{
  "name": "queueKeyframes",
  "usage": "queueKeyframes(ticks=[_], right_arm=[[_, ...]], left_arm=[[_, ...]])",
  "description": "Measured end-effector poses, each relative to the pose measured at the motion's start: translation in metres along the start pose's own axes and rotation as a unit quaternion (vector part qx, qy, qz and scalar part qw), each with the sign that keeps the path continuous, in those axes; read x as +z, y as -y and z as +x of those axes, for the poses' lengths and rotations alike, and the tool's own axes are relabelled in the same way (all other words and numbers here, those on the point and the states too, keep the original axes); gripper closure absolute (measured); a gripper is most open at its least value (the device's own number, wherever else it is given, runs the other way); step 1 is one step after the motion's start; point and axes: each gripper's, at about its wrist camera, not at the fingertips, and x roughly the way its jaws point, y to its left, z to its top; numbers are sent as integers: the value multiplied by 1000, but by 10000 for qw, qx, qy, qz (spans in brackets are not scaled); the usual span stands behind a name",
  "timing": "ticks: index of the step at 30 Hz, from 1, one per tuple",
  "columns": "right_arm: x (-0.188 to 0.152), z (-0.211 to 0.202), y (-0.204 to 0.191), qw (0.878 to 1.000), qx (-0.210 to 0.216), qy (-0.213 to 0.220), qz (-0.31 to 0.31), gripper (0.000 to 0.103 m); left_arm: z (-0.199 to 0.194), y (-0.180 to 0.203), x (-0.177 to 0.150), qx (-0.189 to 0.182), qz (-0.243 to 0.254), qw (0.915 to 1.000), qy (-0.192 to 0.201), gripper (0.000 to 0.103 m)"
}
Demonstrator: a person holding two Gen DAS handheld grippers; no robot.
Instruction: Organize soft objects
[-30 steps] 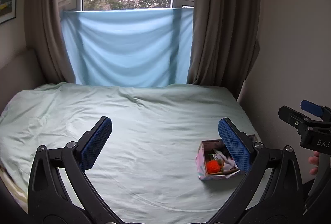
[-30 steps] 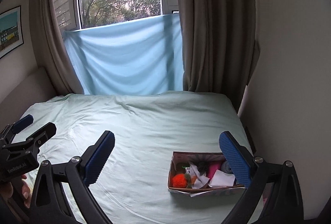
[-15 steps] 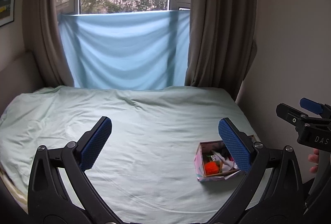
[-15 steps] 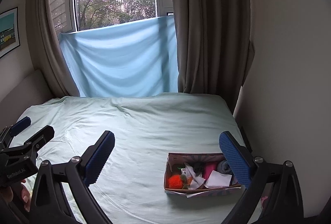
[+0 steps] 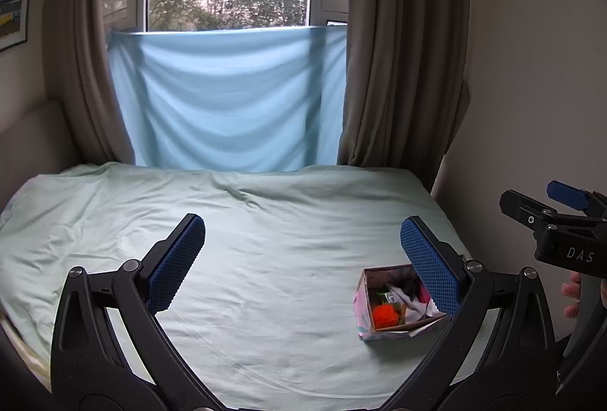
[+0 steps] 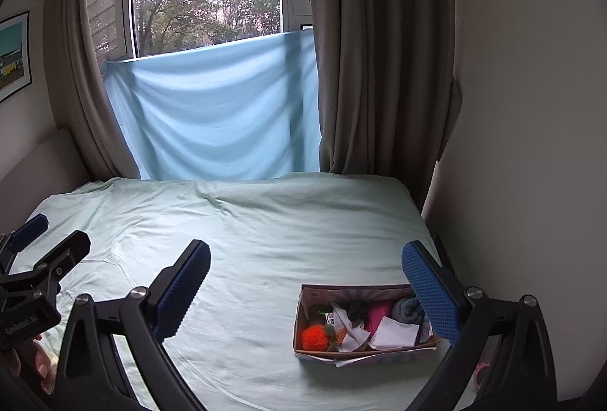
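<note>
white letters "das" stand on the black body of the right gripper [image 5: 569,221] at the right edge of the left wrist view; other markings are unreadable.

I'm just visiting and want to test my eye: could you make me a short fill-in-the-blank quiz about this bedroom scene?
1. The box of soft things sits on the ____.
2. The fuzzy ball in the box is ____.
3. The fingers of both the left gripper and the right gripper are ____ and hold nothing.
4. A light ____ cloth hangs across the window.

Missing words: bed; orange; open; blue
</note>
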Motion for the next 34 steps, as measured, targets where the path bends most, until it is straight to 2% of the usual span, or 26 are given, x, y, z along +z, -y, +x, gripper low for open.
queueKeyframes(ticks=[18, 25, 34], right_arm=[[3, 4, -1, 10000, 12, 71, -34, 2], [2, 5, -1, 10000, 22, 75, -28, 2], [-1, 23, -2, 9998, 53, -179, -16, 2]], left_arm=[[2, 2, -1, 40, -23, 10000, 21, 0], [-4, 0, -2, 145, -15, 9996, 236, 0], [15, -2, -13, 265, 98, 9996, -28, 0]])
